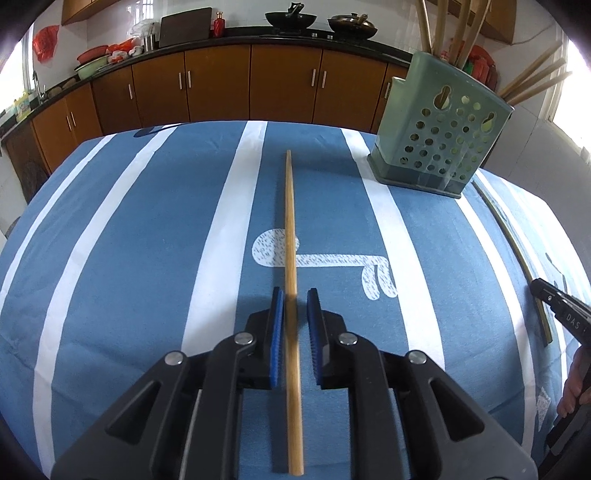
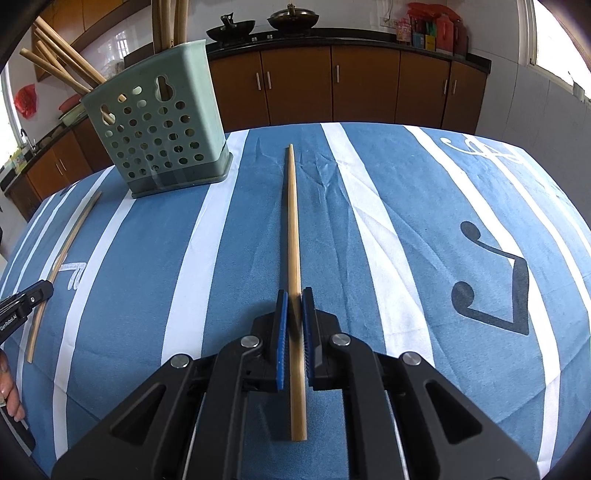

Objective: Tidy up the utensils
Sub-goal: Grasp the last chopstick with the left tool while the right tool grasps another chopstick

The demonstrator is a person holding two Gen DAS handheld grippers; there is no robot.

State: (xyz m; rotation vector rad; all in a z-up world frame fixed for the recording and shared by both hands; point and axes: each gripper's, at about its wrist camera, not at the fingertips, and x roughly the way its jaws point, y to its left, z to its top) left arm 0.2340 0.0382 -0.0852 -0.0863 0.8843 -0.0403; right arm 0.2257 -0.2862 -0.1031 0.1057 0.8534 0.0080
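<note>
In the left wrist view a wooden chopstick point(image 1: 290, 221) runs straight ahead between the blue pads of my left gripper point(image 1: 295, 291). A gap shows beside the right pad, so the jaws stand slightly open around it. In the right wrist view a second wooden chopstick point(image 2: 292, 229) runs forward from my right gripper point(image 2: 294, 291), whose pads are shut on it. Each gripper shows at the other view's edge: the right gripper point(image 1: 539, 286) over its chopstick point(image 1: 517, 251), the left gripper point(image 2: 44, 290) over its chopstick point(image 2: 70, 243). A green perforated utensil holder point(image 1: 439, 136) point(image 2: 159, 129) stands upright at the table's far side and holds several chopsticks.
A blue cloth with white stripes point(image 1: 147, 258) point(image 2: 424, 221) covers the table. Beyond the far edge are brown kitchen cabinets point(image 1: 218, 85) under a counter with woks point(image 1: 291, 18). A person's hand point(image 1: 576, 387) point(image 2: 11, 391) shows at each view's lower edge.
</note>
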